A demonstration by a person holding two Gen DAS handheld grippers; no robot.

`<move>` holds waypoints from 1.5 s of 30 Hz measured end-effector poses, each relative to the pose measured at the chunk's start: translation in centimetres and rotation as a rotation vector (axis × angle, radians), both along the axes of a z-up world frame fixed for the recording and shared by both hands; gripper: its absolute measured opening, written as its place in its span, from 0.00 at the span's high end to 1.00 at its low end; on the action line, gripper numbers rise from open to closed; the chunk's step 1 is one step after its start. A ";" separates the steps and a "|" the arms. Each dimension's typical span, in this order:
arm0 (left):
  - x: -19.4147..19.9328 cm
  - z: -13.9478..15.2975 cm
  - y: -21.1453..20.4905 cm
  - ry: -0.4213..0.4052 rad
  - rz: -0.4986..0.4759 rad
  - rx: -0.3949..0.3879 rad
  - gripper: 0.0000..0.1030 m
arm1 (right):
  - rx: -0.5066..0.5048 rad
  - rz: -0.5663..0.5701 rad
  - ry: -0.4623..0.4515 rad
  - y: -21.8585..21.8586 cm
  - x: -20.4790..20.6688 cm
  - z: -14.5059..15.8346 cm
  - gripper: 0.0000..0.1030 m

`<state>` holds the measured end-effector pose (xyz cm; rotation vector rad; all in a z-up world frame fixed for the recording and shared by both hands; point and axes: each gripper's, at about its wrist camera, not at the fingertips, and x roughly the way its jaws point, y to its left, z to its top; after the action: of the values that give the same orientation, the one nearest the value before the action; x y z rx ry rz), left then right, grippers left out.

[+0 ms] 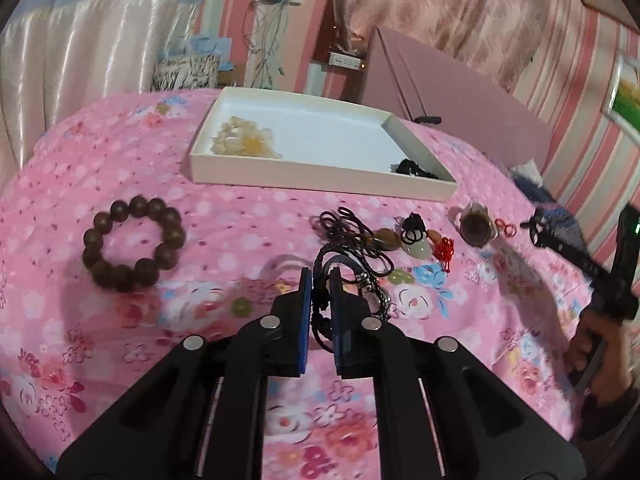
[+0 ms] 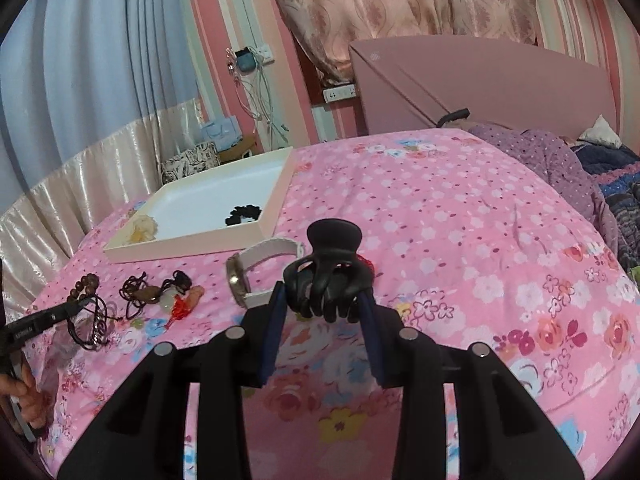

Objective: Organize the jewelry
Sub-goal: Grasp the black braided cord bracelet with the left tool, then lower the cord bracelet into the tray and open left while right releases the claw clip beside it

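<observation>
Cords [image 1: 324, 280] are pinched in the left gripper [image 1: 320, 276]; a hair claw [image 2: 326, 276] is clamped in the right gripper [image 2: 324, 300], both over the bed [image 2: 460, 220], short of the tray [image 1: 320, 176].
The cords are judged light, limp and tangle-prone, best taken in a bunch; the claw is judged stiff, slick plastic, best held across its body.

A pink flowered bedspread [image 2: 460, 208] was spread under the claw. Behind it, a pink headboard [image 2: 480, 88], striped walls [image 1: 580, 92] and patterned curtains [image 2: 400, 4] were seen.
</observation>
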<state>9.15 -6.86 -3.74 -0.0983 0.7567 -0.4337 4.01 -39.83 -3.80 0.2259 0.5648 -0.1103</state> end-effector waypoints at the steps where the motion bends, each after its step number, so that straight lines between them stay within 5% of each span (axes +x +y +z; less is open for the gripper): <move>1: 0.2 0.1 0.4 0.000 0.005 -0.005 0.93 | 0.001 0.004 -0.001 0.2 -0.1 0.0 0.65; 11: 0.6 3.6 2.8 -0.111 0.043 -0.003 0.93 | -0.032 -0.010 -0.016 1.6 -2.1 0.3 0.65; 26: 4.9 5.8 2.1 -0.194 0.071 0.017 0.93 | -0.062 0.064 -0.067 4.4 0.9 2.5 0.65; 37: 11.2 7.6 -2.0 -0.234 0.084 -0.019 0.93 | -0.084 0.121 -0.130 8.9 10.0 5.8 0.65; 45: 16.0 6.4 -5.2 -0.224 0.101 -0.053 0.93 | -0.040 0.105 -0.074 10.5 17.6 5.0 0.65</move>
<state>25.19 -12.09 2.69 -0.1345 0.5177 -0.3619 21.60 -29.35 1.24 0.1607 0.4996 -0.0116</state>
